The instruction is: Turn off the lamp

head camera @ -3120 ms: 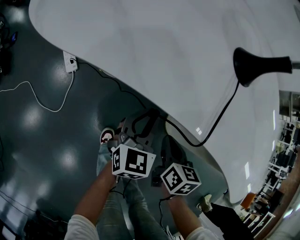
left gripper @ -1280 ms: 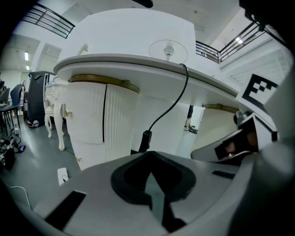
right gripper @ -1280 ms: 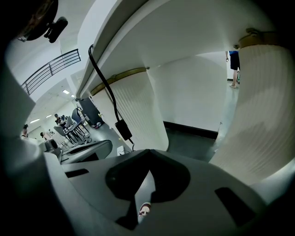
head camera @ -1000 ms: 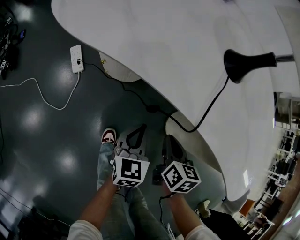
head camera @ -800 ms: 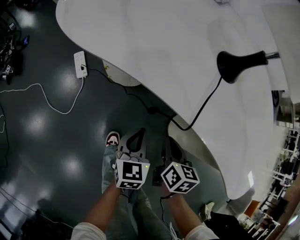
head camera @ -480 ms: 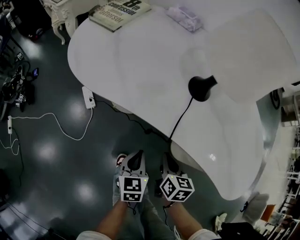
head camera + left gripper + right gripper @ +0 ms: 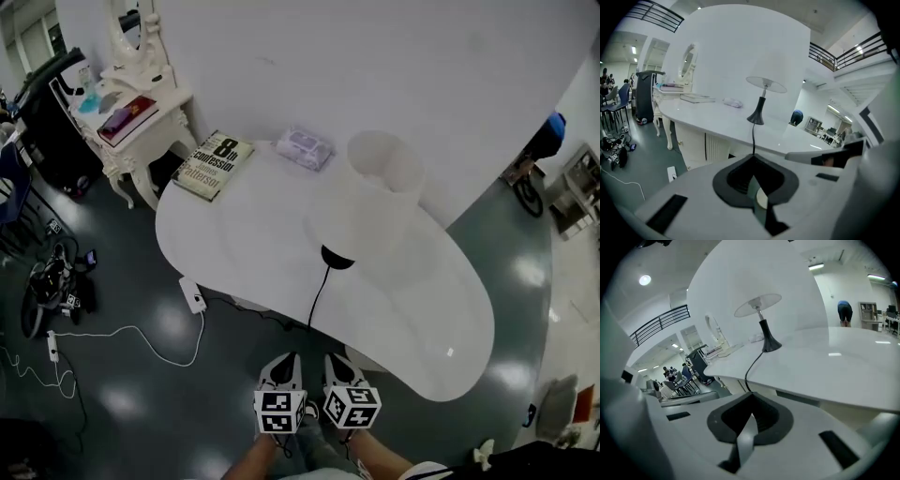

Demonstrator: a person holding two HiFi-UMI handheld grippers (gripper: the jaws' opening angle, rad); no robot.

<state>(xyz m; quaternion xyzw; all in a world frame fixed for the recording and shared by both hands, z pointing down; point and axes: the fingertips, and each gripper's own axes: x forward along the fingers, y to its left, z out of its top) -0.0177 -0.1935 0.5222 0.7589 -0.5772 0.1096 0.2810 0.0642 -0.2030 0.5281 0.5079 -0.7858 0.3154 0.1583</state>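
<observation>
White table [image 7: 234, 244]: carries the lamp.
Lamp [image 7: 380, 178]: upright, base mid-table; lit or not, unclear.
Cord [image 7: 319, 291]: drops over the near edge; no switch seen.
Left gripper [image 7: 281, 360]: jaws together, empty.
Right gripper [image 7: 336, 360]: same, short of the table.
Progress: nothing done yet.

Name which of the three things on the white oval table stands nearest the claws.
The lamp: its black base stands well forward of the others, its cord trailing off the near edge. The book and the pale packet lie along the far edge.
</observation>
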